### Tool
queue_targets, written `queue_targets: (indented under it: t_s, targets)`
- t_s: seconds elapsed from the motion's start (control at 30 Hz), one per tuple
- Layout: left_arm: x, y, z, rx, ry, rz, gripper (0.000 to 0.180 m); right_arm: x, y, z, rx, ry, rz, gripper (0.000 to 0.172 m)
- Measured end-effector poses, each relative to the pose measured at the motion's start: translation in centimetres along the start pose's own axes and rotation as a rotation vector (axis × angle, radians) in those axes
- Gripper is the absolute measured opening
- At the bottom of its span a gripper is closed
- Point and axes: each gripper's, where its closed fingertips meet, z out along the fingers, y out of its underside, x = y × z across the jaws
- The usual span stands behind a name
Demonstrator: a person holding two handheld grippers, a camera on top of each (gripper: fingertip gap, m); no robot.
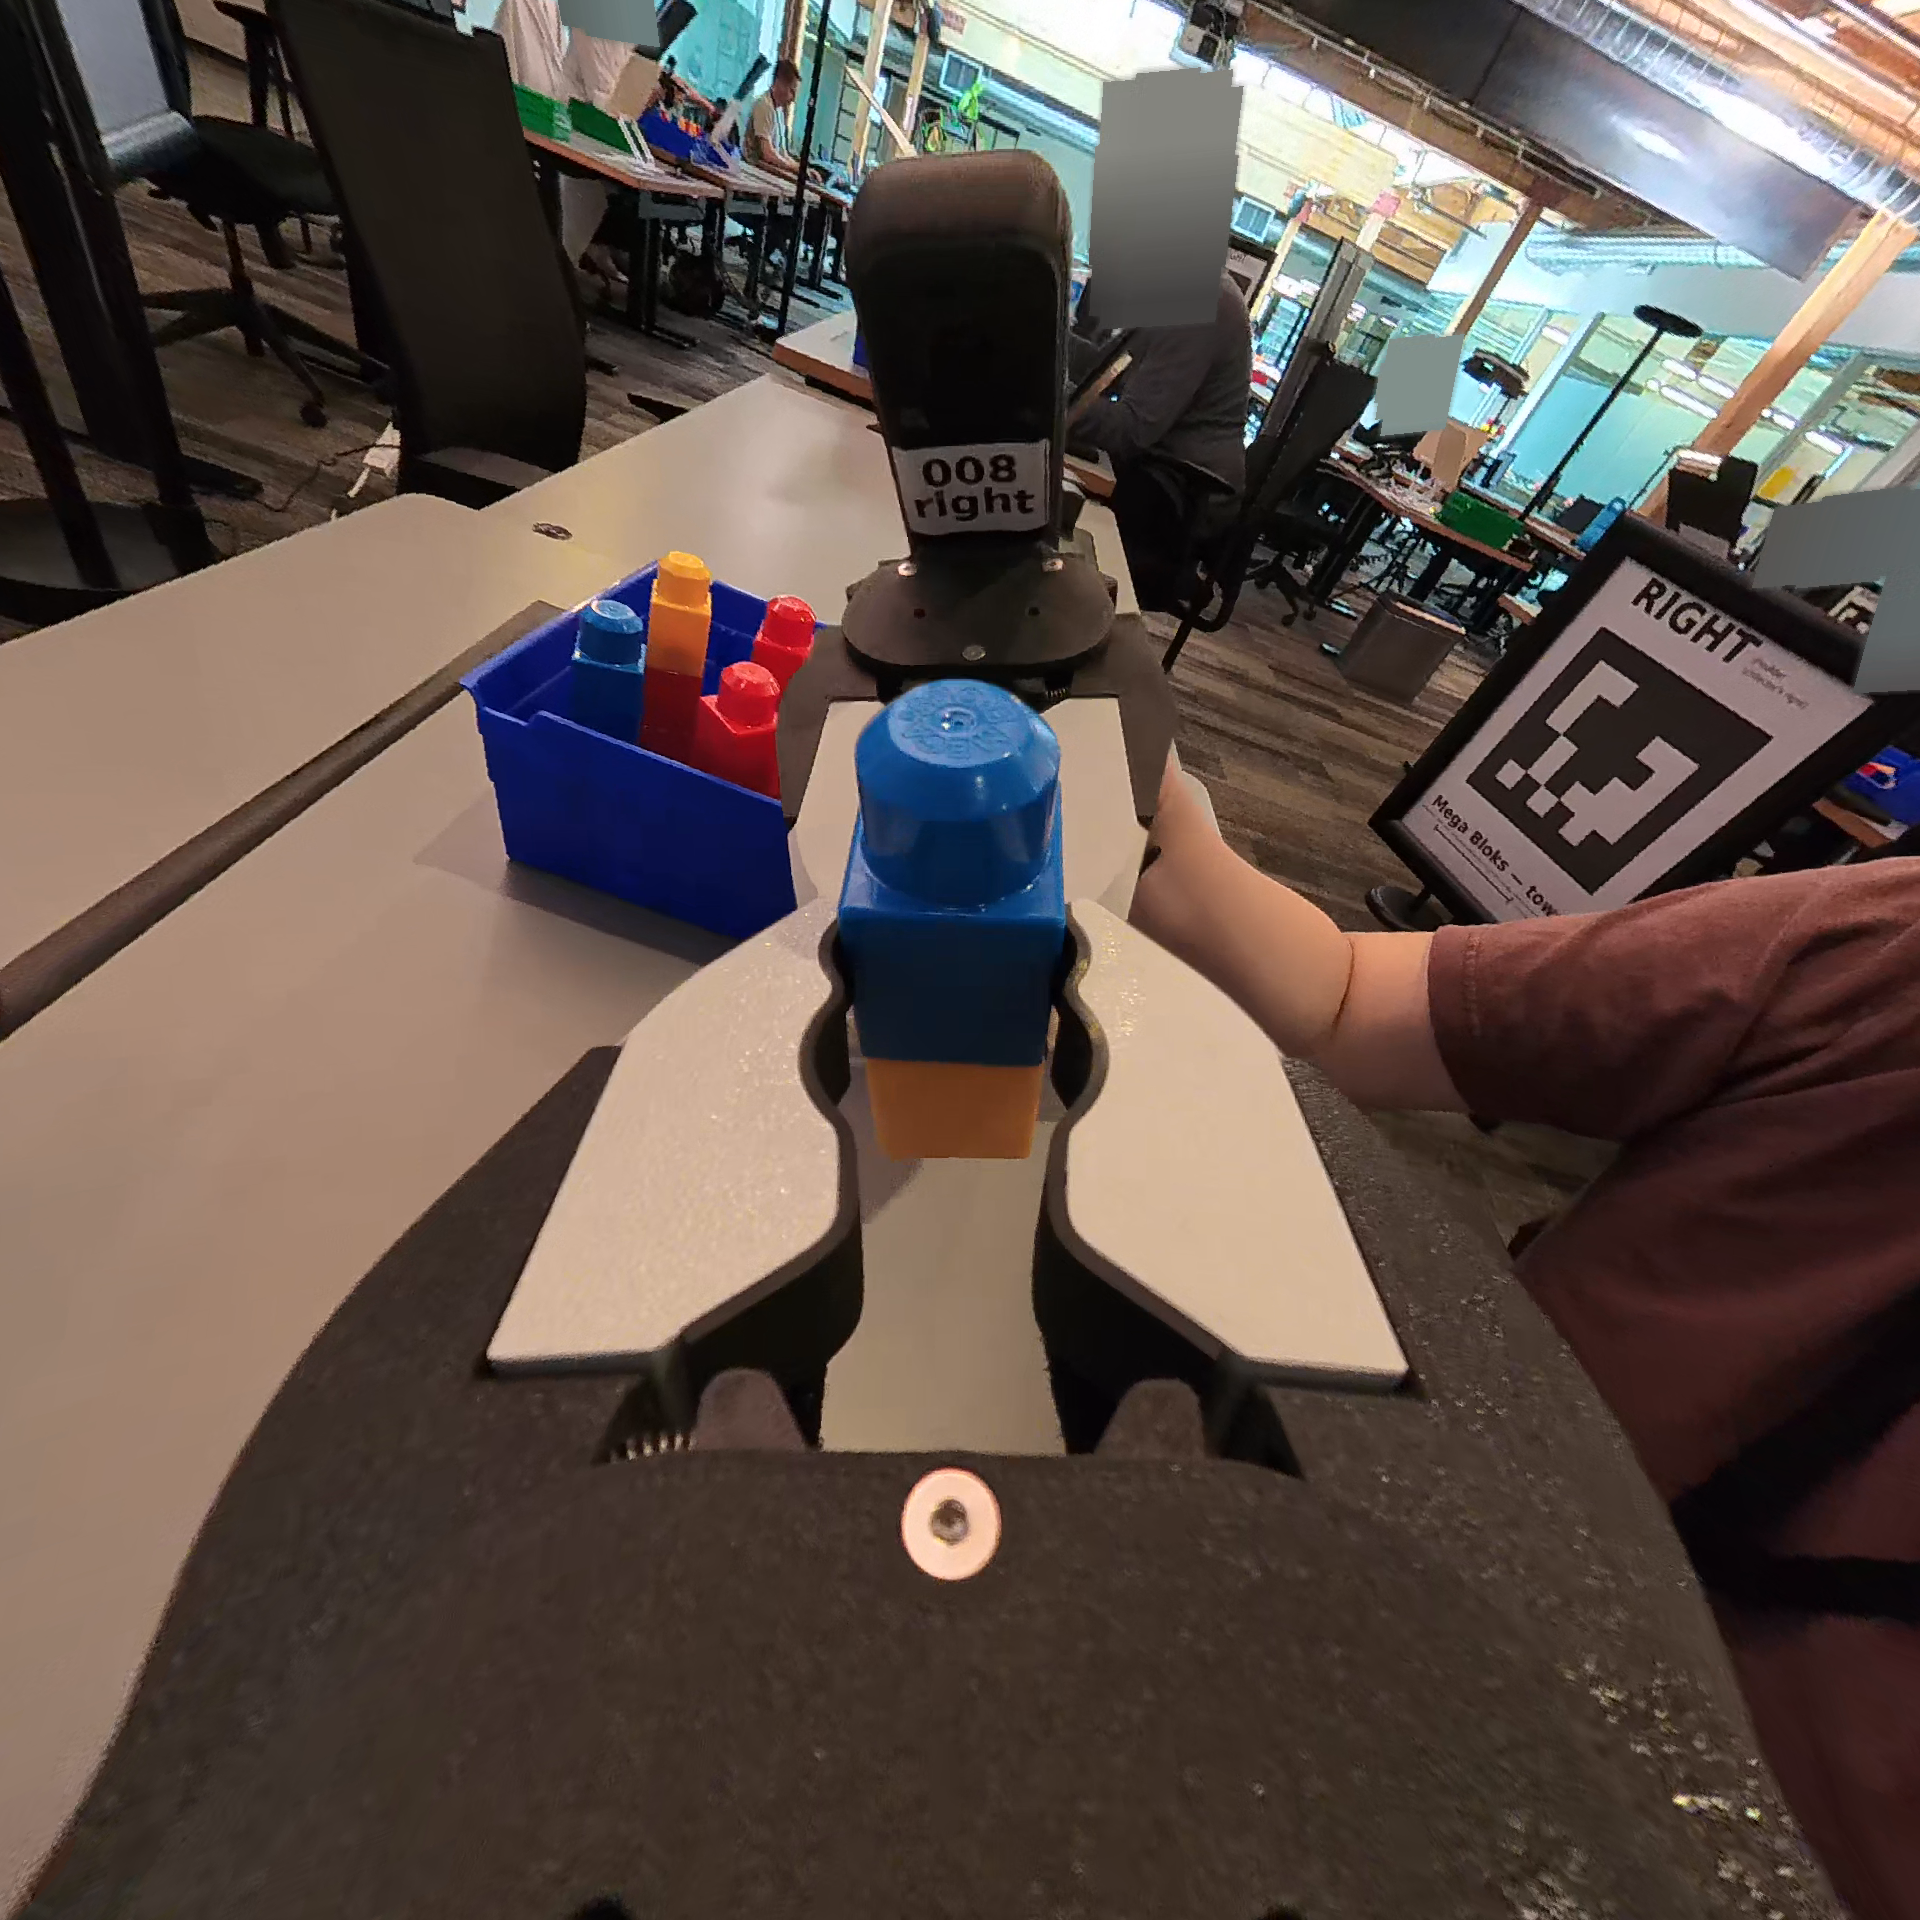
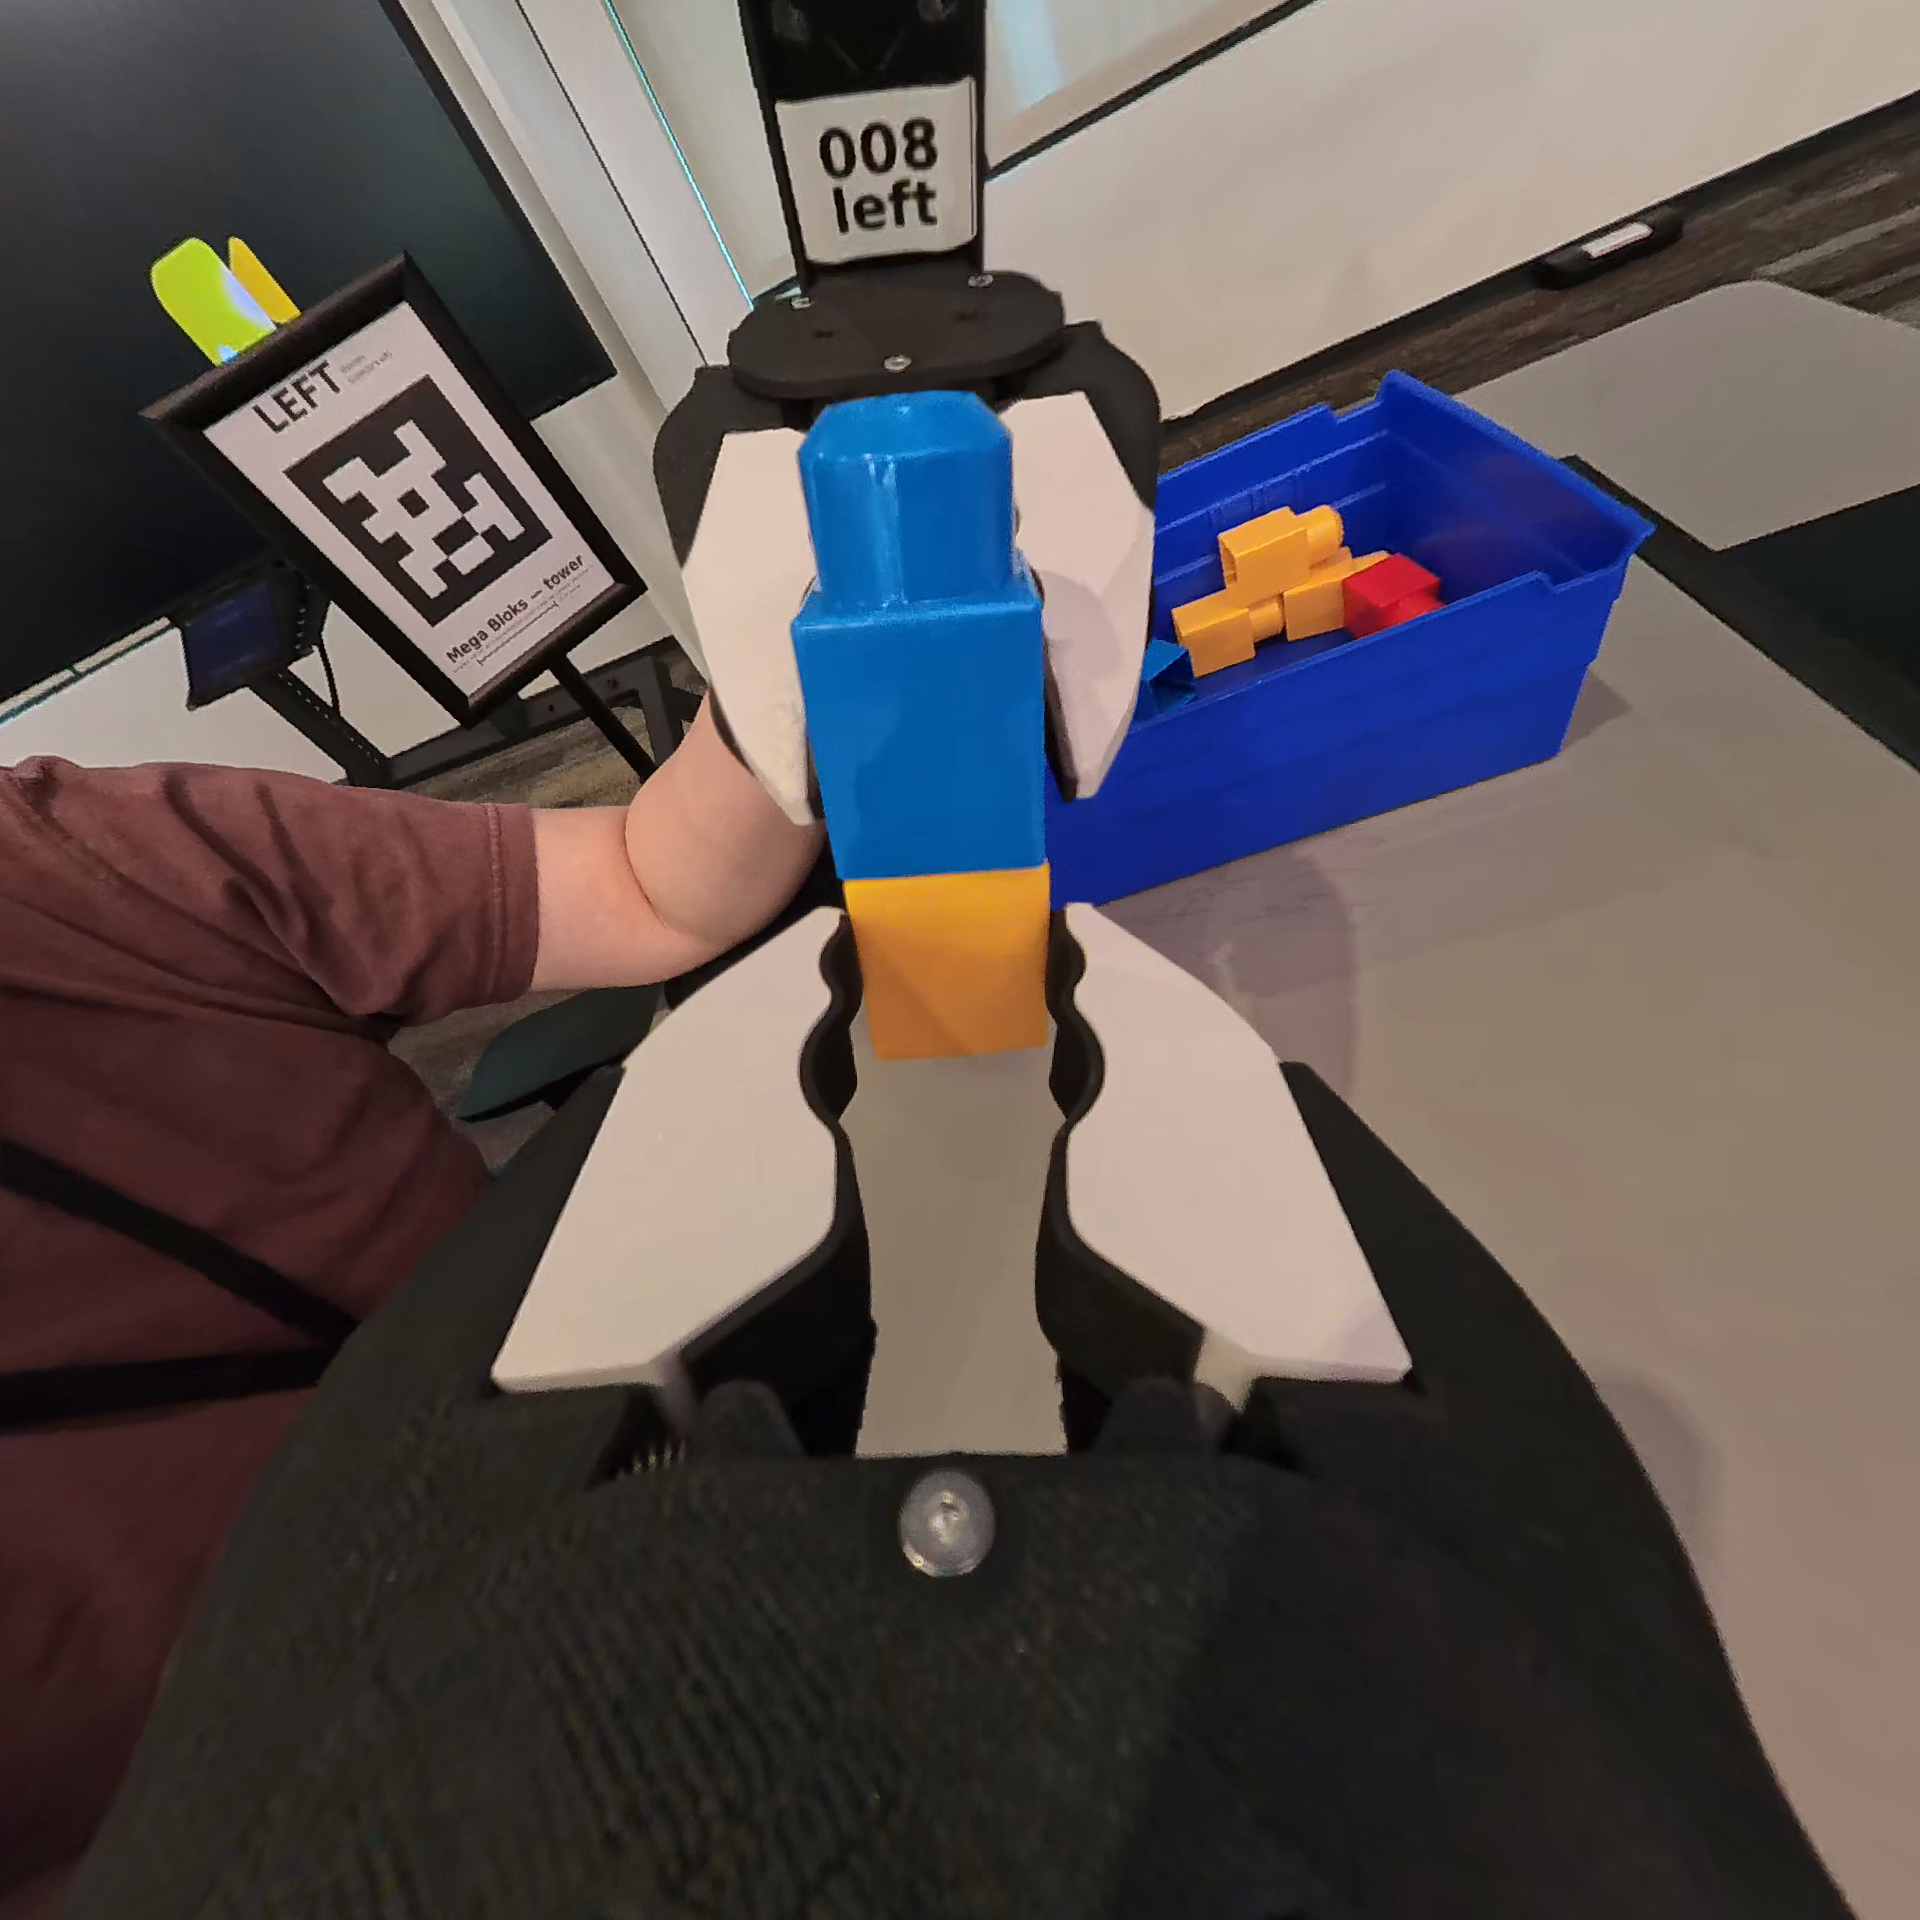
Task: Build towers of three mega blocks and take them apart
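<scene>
Left tool (image 1: pixel 951 997) fills the near field of its own view, pads pressed on both sides of the blue block (image 1: pixel 951 935). Right tool (image 2: pixel 951 987) likewise in its view, clamped on the orange block (image 2: pixel 951 966). The two blocks are joined, blue on top of orange, held between the tools above the grey bench (image 1: pixel 260 1091); the tools face each other, and each shows behind the stack in the other's view.

Bench next: two blue bins on it. One bin (image 1: pixel 623 821) sits just beside the right tool and holds standing blocks: a blue one, an orange-on-red stack, two red. Other bin (image 2: pixel 1455 707) sits beside the left tool and holds loose orange blocks and a red one lying flat.

Sleeve (image 1: pixel 1714 1143), maroon, at frame edge. Framed marker signs (image 2: pixel 416 499) stand off the bench.
</scene>
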Motion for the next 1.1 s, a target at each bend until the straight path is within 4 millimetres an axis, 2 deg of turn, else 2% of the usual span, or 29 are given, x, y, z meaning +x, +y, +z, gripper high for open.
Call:
queue_targets:
  t_s: [0.43, 0.53, 0.57, 0.6, 0.67, 0.77, 0.83, 0.9, 0.97, 1.03, 1.1]
  targets:
    - [-0.5, 0.2, -0.1, -0.009, -0.035, -0.027, 0.036, 0.5, -0.1, 0.0, 0.006, 0.033, 0.006, 0.035]
    - [-0.3, -0.6, -0.9, 0.014, -0.024, -0.038, 0.040, 0.2, -1.0, -0.1, 0.076, -0.021, 0.026, 0.035]
    - [-0.6, -1.3, -1.5, 0.047, -0.048, -0.022, 0.054, 0.1, -1.3, -0.3, 0.108, -0.035, 0.026, 0.035]
    - [-1.0, -1.8, -2.2, 0.073, -0.084, 0.009, 0.058, 0.3, -1.8, -0.7, 0.149, -0.035, 0.019, 0.035]
    - [-1.2, -2.2, -2.9, 0.112, -0.130, 0.063, 0.054, 0.2, -3.1, -1.9, 0.258, -0.071, 0.010, 0.035]
    - [-0.3, -1.8, -1.5, 0.107, -0.084, 0.061, 0.062, -0.2, -4.5, -3.1, 0.383, -0.133, 0.005, 0.035]
    - [0.0, -1.2, -0.2, 0.079, -0.067, 0.051, 0.067, -0.2, -4.6, -3.0, 0.401, -0.114, -0.040, 0.035]
    - [0.3, -1.5, 0.5, 0.113, -0.054, 0.044, 0.070, -0.3, -4.5, -2.6, 0.400, -0.112, -0.062, 0.035]
    - [0.2, -1.3, 0.9, 0.112, -0.076, 0.075, 0.064, -0.5, -4.4, -2.2, 0.401, -0.124, -0.064, 0.035]
    - [0.0, -0.3, 1.2, 0.041, -0.107, 0.123, 0.049, -0.5, -4.3, -1.8, 0.404, -0.136, -0.065, 0.035]
    - [-0.2, -0.1, 1.2, 0.020, -0.134, 0.163, 0.046, -0.6, -4.2, -1.8, 0.404, -0.148, -0.062, 0.035]
